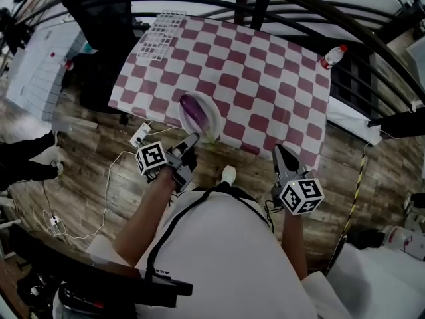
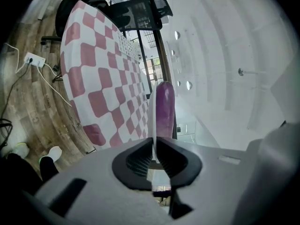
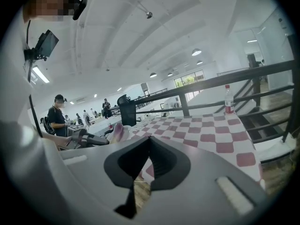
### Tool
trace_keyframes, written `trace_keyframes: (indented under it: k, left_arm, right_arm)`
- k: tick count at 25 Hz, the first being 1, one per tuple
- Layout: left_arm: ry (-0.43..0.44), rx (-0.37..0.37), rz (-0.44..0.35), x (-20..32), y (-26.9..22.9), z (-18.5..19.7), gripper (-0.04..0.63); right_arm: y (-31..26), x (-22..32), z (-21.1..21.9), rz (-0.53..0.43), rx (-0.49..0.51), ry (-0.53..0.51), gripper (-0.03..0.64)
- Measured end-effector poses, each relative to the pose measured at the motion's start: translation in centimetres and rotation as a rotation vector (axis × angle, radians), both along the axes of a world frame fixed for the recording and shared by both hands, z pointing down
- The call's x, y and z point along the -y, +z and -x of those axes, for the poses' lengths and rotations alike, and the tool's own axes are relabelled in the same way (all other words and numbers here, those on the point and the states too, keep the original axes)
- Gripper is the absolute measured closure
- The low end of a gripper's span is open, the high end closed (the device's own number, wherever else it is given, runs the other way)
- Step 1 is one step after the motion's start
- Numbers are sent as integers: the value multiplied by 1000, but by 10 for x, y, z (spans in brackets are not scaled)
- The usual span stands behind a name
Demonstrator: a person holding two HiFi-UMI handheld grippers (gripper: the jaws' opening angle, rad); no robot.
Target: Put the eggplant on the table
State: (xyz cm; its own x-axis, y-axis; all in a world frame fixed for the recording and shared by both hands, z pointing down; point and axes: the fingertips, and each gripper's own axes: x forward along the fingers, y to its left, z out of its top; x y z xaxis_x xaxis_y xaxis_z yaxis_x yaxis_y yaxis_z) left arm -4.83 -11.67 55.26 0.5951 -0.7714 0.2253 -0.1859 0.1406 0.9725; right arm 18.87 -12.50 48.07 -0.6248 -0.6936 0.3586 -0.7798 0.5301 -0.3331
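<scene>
The left gripper (image 2: 154, 146) pinches the near rim of the white plate (image 1: 212, 122). The eggplant (image 1: 193, 107) lies on it just beyond. The right gripper (image 3: 150, 142) is closed and empty.

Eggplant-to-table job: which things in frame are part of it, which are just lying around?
Job: eggplant, the plate under it, left hand-held gripper shut on the plate's rim, checkered table.

Lying about: bottle at the table's far corner, white grid rack, black chair, power strip on the floor, right hand-held gripper (shut, empty).
</scene>
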Motion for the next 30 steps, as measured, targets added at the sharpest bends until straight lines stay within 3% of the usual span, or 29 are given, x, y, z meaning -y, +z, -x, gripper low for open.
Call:
trace_keyframes:
  k: [9,16,30]
  left_arm:
    - [-66,5,4,25,2,-20,561]
    - [-96,-4,4,38,5,-23,563]
    - [-25,-36,28,87,20,-13,562]
  right_arm:
    - [13,36,-21,13,6,-76,611]
    - [19,53,-7,20,5,-141,611]
    - [19,85,29,47,-37,-138,611]
